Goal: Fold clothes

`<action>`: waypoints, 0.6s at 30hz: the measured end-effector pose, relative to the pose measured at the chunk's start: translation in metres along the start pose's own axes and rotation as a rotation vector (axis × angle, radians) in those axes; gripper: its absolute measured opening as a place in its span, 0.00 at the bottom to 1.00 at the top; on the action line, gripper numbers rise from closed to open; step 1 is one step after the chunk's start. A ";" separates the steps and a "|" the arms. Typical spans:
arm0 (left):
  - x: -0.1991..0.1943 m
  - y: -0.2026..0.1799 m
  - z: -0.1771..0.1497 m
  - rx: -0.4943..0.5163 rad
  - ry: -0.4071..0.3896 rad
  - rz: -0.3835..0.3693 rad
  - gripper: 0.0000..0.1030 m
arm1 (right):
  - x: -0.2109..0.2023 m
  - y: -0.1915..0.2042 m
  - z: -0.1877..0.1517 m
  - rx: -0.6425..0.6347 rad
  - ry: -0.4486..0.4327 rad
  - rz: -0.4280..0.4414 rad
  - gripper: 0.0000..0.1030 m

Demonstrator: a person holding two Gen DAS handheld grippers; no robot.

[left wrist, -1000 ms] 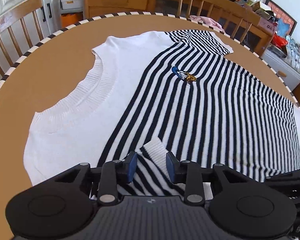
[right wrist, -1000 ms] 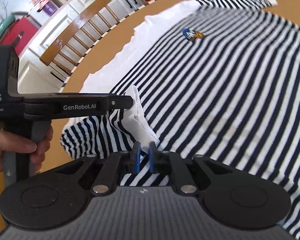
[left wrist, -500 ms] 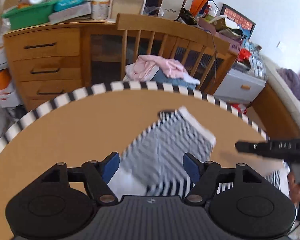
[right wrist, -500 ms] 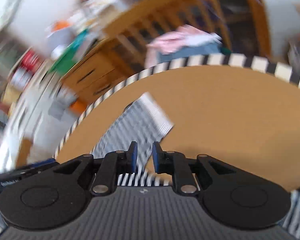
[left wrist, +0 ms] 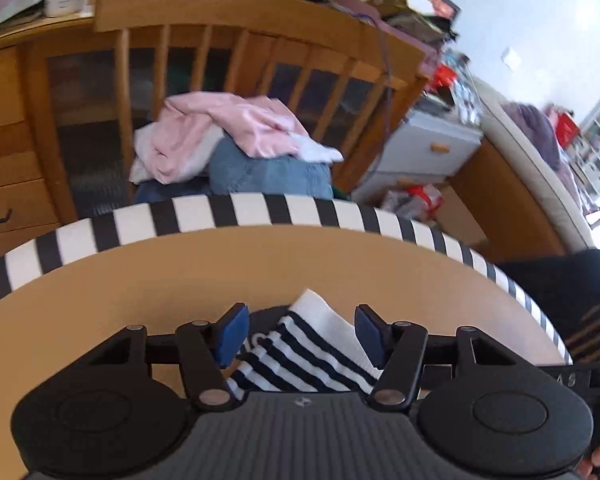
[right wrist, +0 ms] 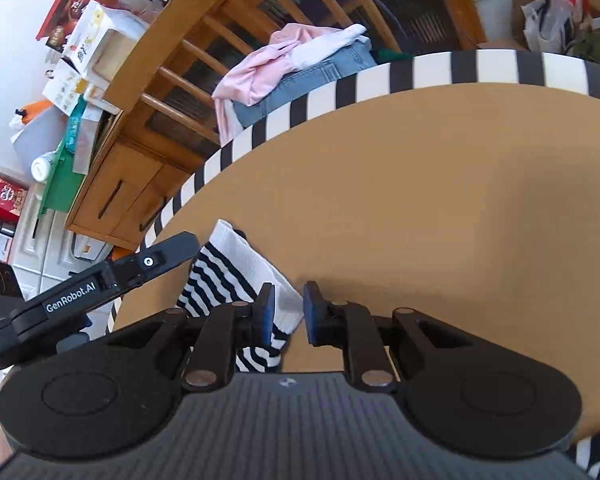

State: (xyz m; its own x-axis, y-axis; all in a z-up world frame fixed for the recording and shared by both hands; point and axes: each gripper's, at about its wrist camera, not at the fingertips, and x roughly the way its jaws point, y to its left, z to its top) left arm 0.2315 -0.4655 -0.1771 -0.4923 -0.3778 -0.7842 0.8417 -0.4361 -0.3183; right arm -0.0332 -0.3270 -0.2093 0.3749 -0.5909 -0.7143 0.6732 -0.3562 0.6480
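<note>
A black-and-white striped sweater sleeve with a white cuff [left wrist: 312, 344] lies on the brown round table [left wrist: 260, 264] near its far edge. My left gripper [left wrist: 298, 334] is open wide, its blue pads either side of the sleeve without touching it. In the right wrist view the same sleeve [right wrist: 228, 276] lies just ahead; my right gripper [right wrist: 286, 312] is open with a moderate gap, the cuff edge between its pads. The left gripper's arm [right wrist: 100, 284] shows at the left of that view. The rest of the sweater is hidden below the grippers.
The table has a black-and-white striped rim [left wrist: 236, 212]. Behind it stands a wooden chair [left wrist: 236, 52] holding pink clothes [left wrist: 220, 132] and jeans [left wrist: 268, 176]. A wooden dresser [right wrist: 112, 184] with clutter stands beyond. Bare tabletop [right wrist: 440, 200] lies to the right.
Both grippers carried the sleeve across the sweater toward the table's far edge, then opened. The sleeve now lies released on the table. The right gripper, shut before, has opened.
</note>
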 end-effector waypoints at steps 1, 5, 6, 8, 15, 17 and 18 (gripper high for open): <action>0.004 -0.001 0.000 0.014 0.022 0.004 0.53 | 0.001 0.000 0.001 0.008 0.001 -0.001 0.17; 0.007 0.000 0.000 0.021 0.025 0.022 0.45 | 0.005 0.003 0.003 0.005 -0.003 -0.016 0.15; 0.009 -0.001 0.001 0.020 0.021 0.027 0.45 | 0.006 0.004 0.003 -0.001 -0.006 -0.022 0.15; 0.012 -0.002 0.003 0.018 0.013 0.037 0.45 | 0.007 0.007 0.002 -0.014 -0.011 -0.034 0.15; 0.018 -0.016 0.002 0.048 0.015 0.070 0.04 | 0.012 0.016 0.000 -0.059 -0.028 -0.074 0.04; 0.016 -0.015 -0.001 0.048 0.009 0.063 0.04 | 0.014 0.018 -0.001 -0.070 -0.032 -0.083 0.03; 0.014 -0.016 -0.003 0.054 0.004 0.067 0.04 | 0.013 0.017 -0.001 -0.069 -0.033 -0.082 0.02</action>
State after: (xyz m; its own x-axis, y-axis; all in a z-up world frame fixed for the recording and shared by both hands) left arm 0.2120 -0.4620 -0.1845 -0.4345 -0.4041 -0.8049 0.8592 -0.4539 -0.2359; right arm -0.0163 -0.3406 -0.2078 0.2962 -0.5857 -0.7545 0.7438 -0.3542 0.5669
